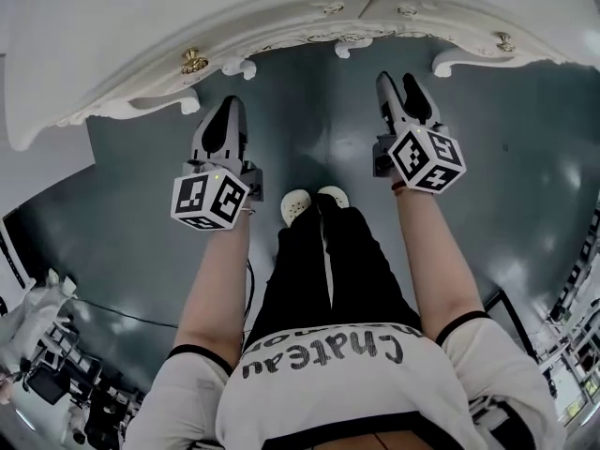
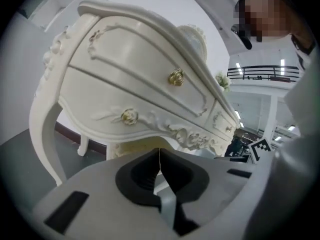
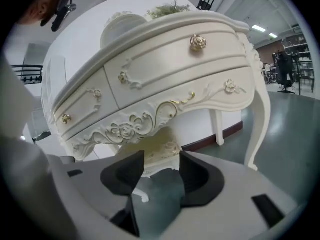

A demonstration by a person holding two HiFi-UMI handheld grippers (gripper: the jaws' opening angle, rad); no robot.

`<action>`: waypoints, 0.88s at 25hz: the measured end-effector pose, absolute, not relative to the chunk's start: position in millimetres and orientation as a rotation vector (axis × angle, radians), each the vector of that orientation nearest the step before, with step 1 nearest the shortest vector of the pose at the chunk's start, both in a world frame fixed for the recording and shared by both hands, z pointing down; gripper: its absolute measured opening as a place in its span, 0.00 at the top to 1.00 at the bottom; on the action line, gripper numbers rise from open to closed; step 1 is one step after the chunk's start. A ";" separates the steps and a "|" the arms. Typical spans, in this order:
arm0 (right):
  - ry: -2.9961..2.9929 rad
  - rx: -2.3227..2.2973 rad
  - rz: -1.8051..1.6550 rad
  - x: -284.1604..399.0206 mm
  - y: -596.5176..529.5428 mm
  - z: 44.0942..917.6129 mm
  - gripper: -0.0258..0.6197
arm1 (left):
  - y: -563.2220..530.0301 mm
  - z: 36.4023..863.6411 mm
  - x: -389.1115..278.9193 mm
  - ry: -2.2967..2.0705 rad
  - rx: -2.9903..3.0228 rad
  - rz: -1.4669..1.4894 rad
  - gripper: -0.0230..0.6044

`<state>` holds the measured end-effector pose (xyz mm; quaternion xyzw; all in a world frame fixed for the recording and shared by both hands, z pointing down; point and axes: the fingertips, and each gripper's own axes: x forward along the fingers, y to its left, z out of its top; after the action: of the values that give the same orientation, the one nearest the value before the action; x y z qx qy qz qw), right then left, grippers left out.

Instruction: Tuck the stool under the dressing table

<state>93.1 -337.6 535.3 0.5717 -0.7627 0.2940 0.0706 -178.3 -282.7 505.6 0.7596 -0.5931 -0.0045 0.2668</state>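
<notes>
Head view: the white carved desk (image 1: pixel 141 54) curves across the top, over grey floor (image 1: pixel 309 139). Right gripper view shows the cream stool (image 3: pixel 156 151) tucked beneath the desk, between its legs. The left gripper (image 2: pixel 159 164) has its jaws closed together on nothing. The right gripper (image 3: pixel 159 170) has its jaws apart and empty.

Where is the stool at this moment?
In the right gripper view the stool stands under the dressing table, at centre frame below its carved front; the head view does not show it.

Cream dressing table (image 3: pixel 165 69), gold knobs (image 3: pixel 198 42).
</notes>
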 end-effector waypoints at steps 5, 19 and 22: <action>-2.255 1.714 0.951 95.9 -302.3 494.2 0.61 | -259.3 443.6 -160.4 -1.494 2.091 -0.006 0.92; -2.469 1.618 0.954 58.0 -259.2 316.1 0.63 | -234.9 249.5 -154.5 -1.430 2.196 -0.141 0.92; -2.506 1.607 0.965 53.4 -254.5 284.3 0.65 | -230.8 208.2 -155.0 -1.437 2.217 -0.172 0.92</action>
<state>53.4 -254.5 284.3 0.5135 -0.8008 0.3083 0.0059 -155.0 -230.8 208.2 0.8120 -0.5262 -0.0631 0.2445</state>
